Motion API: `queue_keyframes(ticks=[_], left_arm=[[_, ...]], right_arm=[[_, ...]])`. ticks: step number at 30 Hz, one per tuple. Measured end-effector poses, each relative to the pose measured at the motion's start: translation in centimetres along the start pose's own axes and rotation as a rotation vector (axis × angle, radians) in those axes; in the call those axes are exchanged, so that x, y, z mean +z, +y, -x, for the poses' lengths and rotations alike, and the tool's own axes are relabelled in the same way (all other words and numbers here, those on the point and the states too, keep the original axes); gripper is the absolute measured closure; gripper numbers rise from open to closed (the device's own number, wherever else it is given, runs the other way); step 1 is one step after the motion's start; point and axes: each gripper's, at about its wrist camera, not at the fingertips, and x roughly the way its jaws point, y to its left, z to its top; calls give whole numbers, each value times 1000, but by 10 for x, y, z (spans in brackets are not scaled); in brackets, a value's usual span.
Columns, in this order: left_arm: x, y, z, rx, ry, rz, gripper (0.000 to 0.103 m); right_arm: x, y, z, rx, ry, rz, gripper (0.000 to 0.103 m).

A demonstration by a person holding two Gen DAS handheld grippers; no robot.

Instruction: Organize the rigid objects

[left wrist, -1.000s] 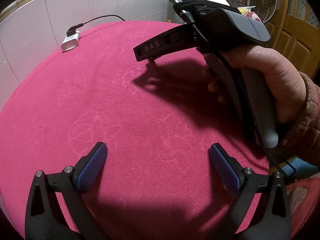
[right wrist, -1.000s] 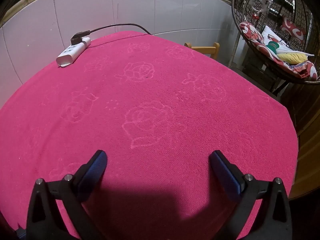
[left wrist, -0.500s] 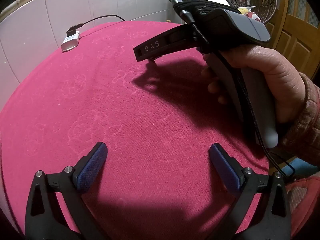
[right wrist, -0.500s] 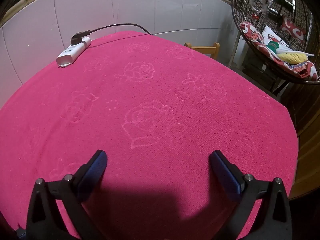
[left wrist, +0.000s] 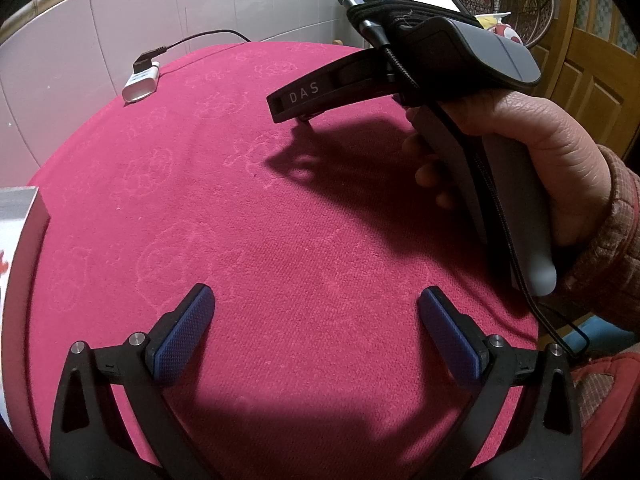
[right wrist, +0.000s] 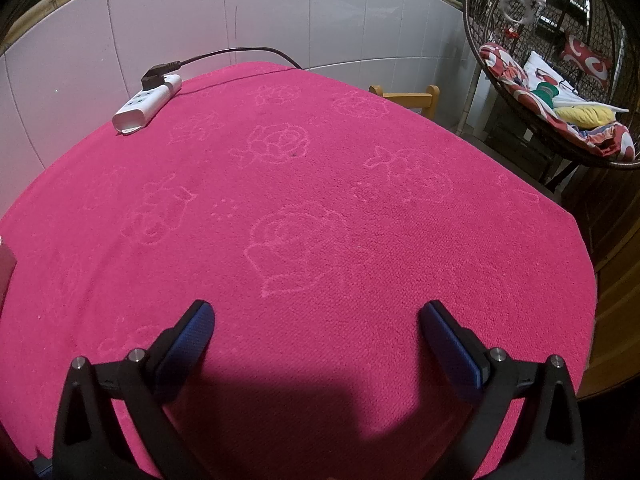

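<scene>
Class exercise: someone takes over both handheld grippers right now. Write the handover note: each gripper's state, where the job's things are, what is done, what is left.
Left gripper: open, empty, over the pink cloth.
Right gripper: open, empty, held in a hand.
Things: only a white power strip, plugged in, at the far edge by the tiled wall; a box shows at the left edge.
Done: nothing visible.
Left: all organizing; items to sort are not yet in view.
</scene>
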Motion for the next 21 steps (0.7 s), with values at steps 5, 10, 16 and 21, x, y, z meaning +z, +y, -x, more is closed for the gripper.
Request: queue_keyframes(ticks=[5, 10, 16, 21], left_arm=[[0, 0, 0, 0, 0, 0, 0], [2, -2, 0, 0, 0, 0, 0], [0, -1, 0, 0, 0, 0, 0], [0, -1, -1, 0, -1, 0, 0]], right_arm=[[0, 0, 0, 0, 0, 0, 0], [0, 0, 0, -1, 0, 1, 0], [1, 0, 0, -1, 0, 1, 0], [1, 1, 0, -1, 1, 1, 0]])
